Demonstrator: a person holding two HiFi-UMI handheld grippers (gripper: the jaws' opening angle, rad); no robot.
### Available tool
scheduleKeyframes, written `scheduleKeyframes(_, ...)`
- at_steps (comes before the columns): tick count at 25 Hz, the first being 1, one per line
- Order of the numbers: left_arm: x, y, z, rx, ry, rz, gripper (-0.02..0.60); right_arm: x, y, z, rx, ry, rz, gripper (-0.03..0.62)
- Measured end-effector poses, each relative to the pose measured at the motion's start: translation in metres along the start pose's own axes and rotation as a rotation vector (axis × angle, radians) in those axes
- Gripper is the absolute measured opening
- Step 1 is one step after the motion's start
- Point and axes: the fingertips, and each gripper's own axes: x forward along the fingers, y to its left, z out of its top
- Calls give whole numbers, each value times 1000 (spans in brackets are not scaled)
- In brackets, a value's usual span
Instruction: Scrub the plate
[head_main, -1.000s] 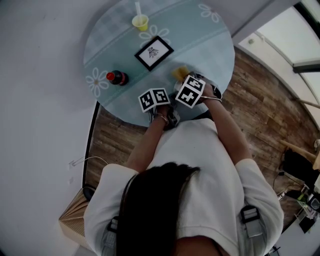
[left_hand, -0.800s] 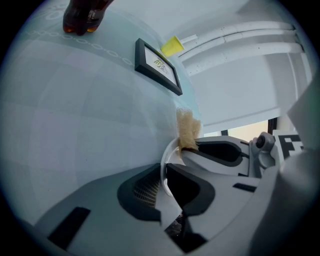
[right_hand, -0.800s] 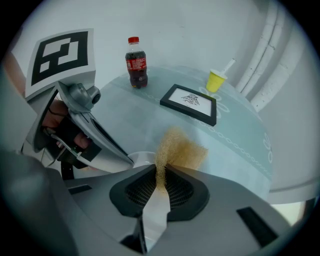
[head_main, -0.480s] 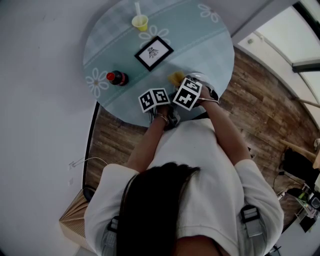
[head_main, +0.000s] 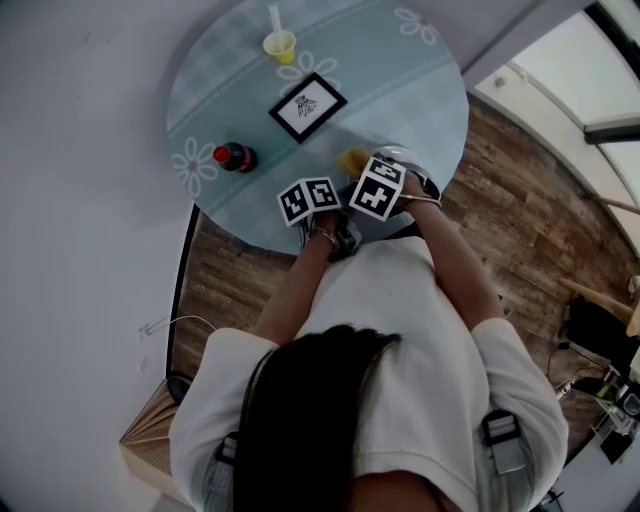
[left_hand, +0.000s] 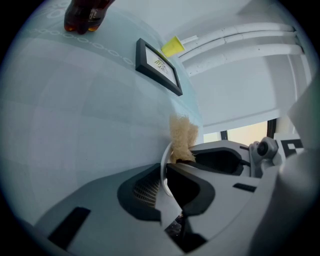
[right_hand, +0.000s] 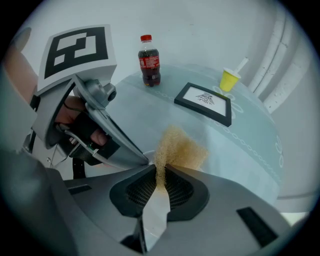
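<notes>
A white plate (left_hand: 162, 167) sits near the front edge of the round teal table (head_main: 400, 70); only its thin rim shows. My left gripper (left_hand: 164, 174) is shut on that rim. My right gripper (right_hand: 159, 172) is shut on a tan scrubbing sponge (right_hand: 176, 146), which sticks out past the jaws onto the plate. The left gripper view shows the sponge (left_hand: 182, 136) just beyond the rim, with the right gripper (left_hand: 225, 160) behind it. In the head view both marker cubes sit side by side, and the sponge (head_main: 352, 158) peeks out above the right one.
A cola bottle (head_main: 234, 155) stands at the table's left. A black-framed picture (head_main: 308, 105) lies in the middle and a yellow cup with a straw (head_main: 281, 43) at the far side. Wooden floor (head_main: 520, 220) surrounds the table.
The right gripper and its sponge have shifted a little to the left across the plate. The left gripper has stayed put on the rim.
</notes>
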Motion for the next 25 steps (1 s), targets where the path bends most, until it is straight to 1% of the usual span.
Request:
scheduleKeyframes(5, 0, 1, 0, -1, -2, 0, 44, 0, 8, -8, 25, -25, 29, 63)
scheduleKeyframes(9, 0, 1, 0, -1, -1, -2, 44, -2, 17, -13, 12, -1, 60, 63)
scheduleKeyframes(15, -1, 2, 0, -4, 2, -2, 44, -4, 25, -19, 39, 12, 86, 63)
scheduleKeyframes(25, -1, 1, 0, -8, -4, -7, 44, -14, 38, -30, 31, 27, 106, 63)
